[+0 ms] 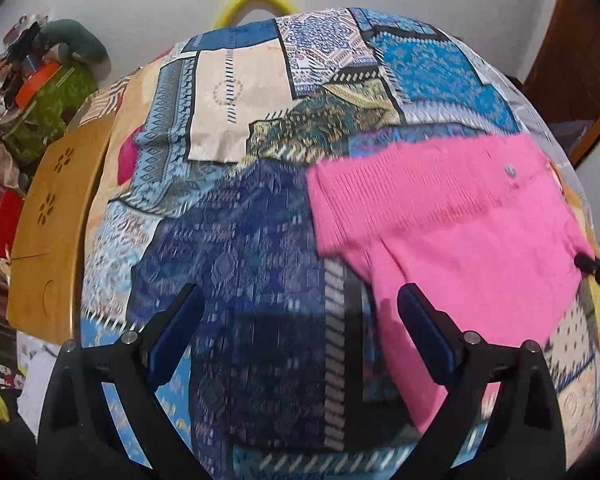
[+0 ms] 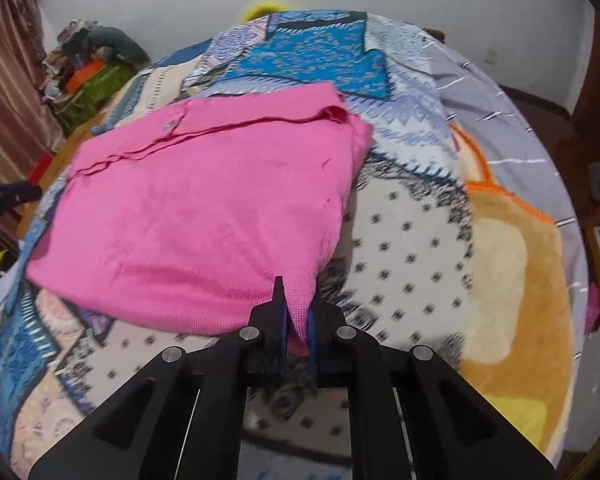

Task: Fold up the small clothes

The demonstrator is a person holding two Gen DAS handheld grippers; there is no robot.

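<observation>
Pink knit garment (image 2: 204,208) is already folded partly on the patterned bedspread (image 2: 400,240); its near corner is pinched by the right gripper (image 2: 298,316), while the left gripper (image 1: 300,328) is held released above; further folds are judged outstanding.

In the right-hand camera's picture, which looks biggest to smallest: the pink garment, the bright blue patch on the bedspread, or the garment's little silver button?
1. pink garment
2. bright blue patch, though it lies farther from the camera
3. silver button

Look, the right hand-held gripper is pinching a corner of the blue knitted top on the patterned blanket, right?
Not quite. The knitted top is pink, not blue. The right wrist view shows the right hand-held gripper pinching its corner, on the patterned patchwork blanket.
</observation>
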